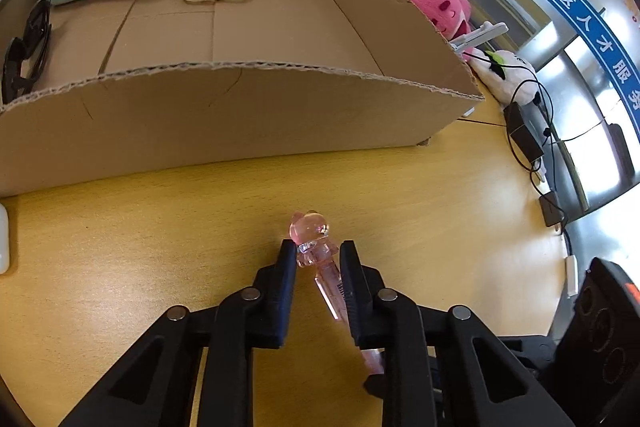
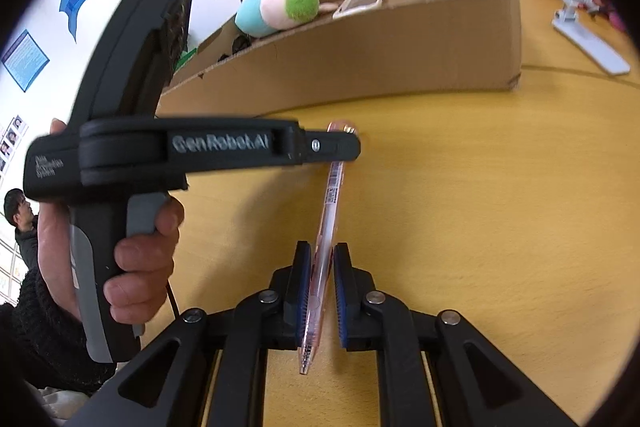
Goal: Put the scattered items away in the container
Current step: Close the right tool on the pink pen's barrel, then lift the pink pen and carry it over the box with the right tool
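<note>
Straddling the pink pen (image 1: 320,259) on the desk (image 1: 160,235), my left gripper (image 1: 318,247) stands open near its bear top — my right gripper (image 2: 320,251) brackets the tip end, not visibly clamped. Cardboard box (image 1: 240,115) sits beyond.

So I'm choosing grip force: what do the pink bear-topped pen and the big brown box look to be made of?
The pink bear-topped pen looks like clear, glossy hard plastic: you see through the barrel and the bear head shows bright highlights. The big brown box looks like matte corrugated cardboard, its cut rim showing fluting.
</note>
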### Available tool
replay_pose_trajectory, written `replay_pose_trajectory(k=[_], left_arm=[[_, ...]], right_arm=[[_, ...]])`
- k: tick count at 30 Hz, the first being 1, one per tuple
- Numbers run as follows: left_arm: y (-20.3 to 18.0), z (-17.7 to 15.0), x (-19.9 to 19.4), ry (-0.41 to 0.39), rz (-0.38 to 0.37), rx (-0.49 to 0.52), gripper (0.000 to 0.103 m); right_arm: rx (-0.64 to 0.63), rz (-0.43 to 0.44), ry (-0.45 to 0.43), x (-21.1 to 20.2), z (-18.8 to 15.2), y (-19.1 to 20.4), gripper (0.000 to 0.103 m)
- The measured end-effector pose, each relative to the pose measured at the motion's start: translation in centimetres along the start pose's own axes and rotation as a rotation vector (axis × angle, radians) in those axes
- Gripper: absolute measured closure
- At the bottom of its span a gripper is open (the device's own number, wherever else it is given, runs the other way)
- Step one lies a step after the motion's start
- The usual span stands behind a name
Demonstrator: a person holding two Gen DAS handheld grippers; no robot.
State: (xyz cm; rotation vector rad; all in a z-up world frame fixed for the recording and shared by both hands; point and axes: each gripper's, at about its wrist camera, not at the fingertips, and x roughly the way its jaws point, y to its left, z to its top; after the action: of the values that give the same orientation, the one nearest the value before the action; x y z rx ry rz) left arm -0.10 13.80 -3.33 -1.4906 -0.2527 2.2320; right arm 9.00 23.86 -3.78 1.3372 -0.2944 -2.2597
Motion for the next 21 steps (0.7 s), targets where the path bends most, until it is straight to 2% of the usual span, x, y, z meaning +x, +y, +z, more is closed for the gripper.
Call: replay_pose_trajectory(k=[5, 9, 15, 21], left_arm=[[-0.2, -0.2, -0.3, -0.006, 0.019, 0.014, 0.082], [-0.5, -0.1, -1.6, -0.043, 0.015, 0.023, 0.082], [-2.2, 0.6, -6.1, -0.148, 0.029, 0.079, 0.082], [-3.8, 3.6, -11.6, -0.28, 0.047, 0.15, 0.082]], right_arm=[[-0.009, 0.01, 0.007, 0.3, -0.1, 0.6, 0.092], [-0.007, 0.024, -0.015, -0.2, 0.1, 0.7, 0.092], [-0.04, 0.041, -0.073, -1.9, 1.3, 2.1, 0.093], [-0.103, 0.08, -0.171, -4.5, 4.9, 5.2, 0.093]])
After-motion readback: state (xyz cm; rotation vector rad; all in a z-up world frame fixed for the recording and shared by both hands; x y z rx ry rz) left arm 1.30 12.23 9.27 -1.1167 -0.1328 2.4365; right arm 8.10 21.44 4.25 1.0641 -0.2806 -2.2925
